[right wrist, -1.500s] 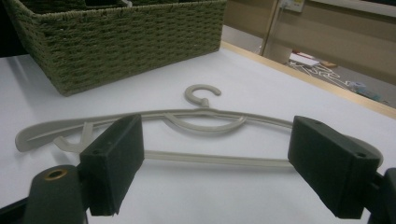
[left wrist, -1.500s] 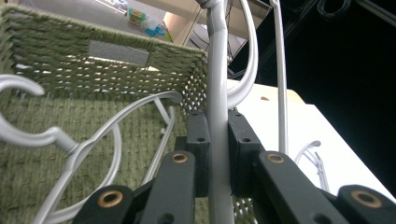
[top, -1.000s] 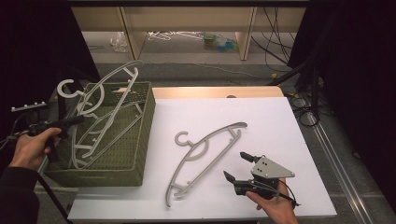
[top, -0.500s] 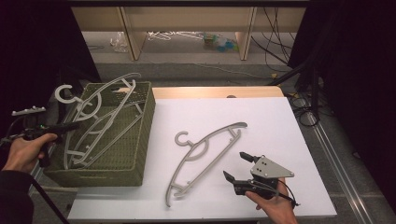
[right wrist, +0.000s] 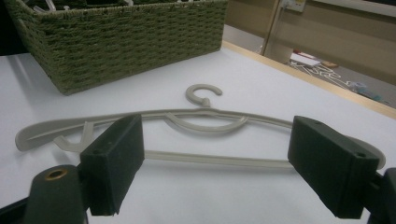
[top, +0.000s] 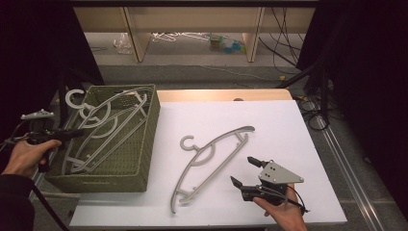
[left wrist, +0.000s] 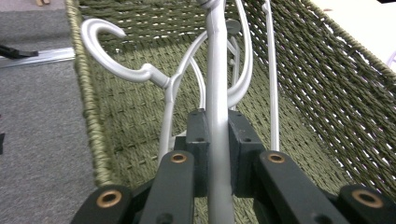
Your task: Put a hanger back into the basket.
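A white rectangular table (top: 288,125) fills the frame's centre. On it, at left, stands a green woven basket (top: 139,159). A grey plastic hanger (top: 211,161) lies at lower centre.

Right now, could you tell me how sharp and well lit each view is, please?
High view: bright white table, dark surroundings. Left gripper view: sharp basket, clamped hanger glares slightly. Right gripper view: near pads soft, hanger on the table sharper.

Overhead light bright on white table (top: 288,125); surroundings left and right near-black. Soft shadows. High view slightly soft; right gripper view's near jaws blurred.
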A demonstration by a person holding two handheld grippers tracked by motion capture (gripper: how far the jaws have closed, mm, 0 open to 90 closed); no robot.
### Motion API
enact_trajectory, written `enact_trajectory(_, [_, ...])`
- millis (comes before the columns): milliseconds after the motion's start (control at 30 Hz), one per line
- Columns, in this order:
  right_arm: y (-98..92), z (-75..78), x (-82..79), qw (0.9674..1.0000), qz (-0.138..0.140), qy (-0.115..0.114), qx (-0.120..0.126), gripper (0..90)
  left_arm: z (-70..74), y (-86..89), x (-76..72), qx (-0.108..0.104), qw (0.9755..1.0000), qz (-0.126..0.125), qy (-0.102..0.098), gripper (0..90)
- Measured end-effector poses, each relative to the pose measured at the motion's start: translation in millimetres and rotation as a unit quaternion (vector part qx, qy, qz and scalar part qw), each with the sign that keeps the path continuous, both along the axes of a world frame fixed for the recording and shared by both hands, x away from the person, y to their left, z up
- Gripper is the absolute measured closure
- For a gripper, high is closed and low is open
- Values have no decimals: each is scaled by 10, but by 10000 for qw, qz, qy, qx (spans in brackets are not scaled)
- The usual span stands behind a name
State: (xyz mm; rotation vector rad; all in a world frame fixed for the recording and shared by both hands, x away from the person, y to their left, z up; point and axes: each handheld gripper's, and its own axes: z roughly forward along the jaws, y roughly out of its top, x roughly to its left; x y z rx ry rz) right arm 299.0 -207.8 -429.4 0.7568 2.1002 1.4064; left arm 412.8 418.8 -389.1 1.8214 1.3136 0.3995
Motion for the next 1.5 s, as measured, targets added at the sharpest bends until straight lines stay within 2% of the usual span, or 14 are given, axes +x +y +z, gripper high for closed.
enact_trajectory(167, [7,-1,1,10000,0,-38,-15,193,-31,-81,54,255,9996,-48,119,799])
enact_trajectory(233, [3,1,2,10000,34,-3,-24,193,-47,-111,72,182,9997,-61,174,793])
enact_trajectory(333, [0,3,0,10000,26,-4,-22,193,-73,-172,99,325,9992,-115,186,790])
enact_trajectory(400, [-13,13,-8,10000,15,36,-82,193,-113,-208,118,421,9983,-93,392,790])
enact_trajectory(500, [-5,9,-4,10000,37,9,-44,193,-111,-170,139,680,9962,28,537,769])
enact_trajectory(600, [1,2,0,10000,29,2,-15,193,-123,-154,150,743,9950,145,648,724])
enact_trajectory(700, [3,-3,4,10000,4,3,-5,193,-114,-170,137,685,9950,437,574,674])
enact_trajectory(867, [9,-4,5,10000,49,58,-33,193,-30,-238,90,500,9966,435,493,622])
enact_trajectory(933, [15,-5,5,10000,52,69,-20,193,40,-324,48,131,9983,481,294,600])
enact_trajectory(1100, [22,-10,10,10000,42,46,1,193,266,-632,-107,18,10000,-52,-51,528])
enact_trajectory(1133, [20,-6,9,10000,51,55,-15,192,339,-788,-170,-52,9997,-185,-165,491])
enact_trajectory(1233, [23,-4,8,10000,66,58,-7,193,393,-938,-215,48,9992,-336,-195,419])
enact_trajectory(1267, [23,-2,8,9999,76,63,-26,192,421,-1090,-255,-86,9987,-447,-232,405])
enact_trajectory(1500, [14,3,12,10000,65,53,10,192,438,-1467,-330,-437,9958,-776,-199,350])
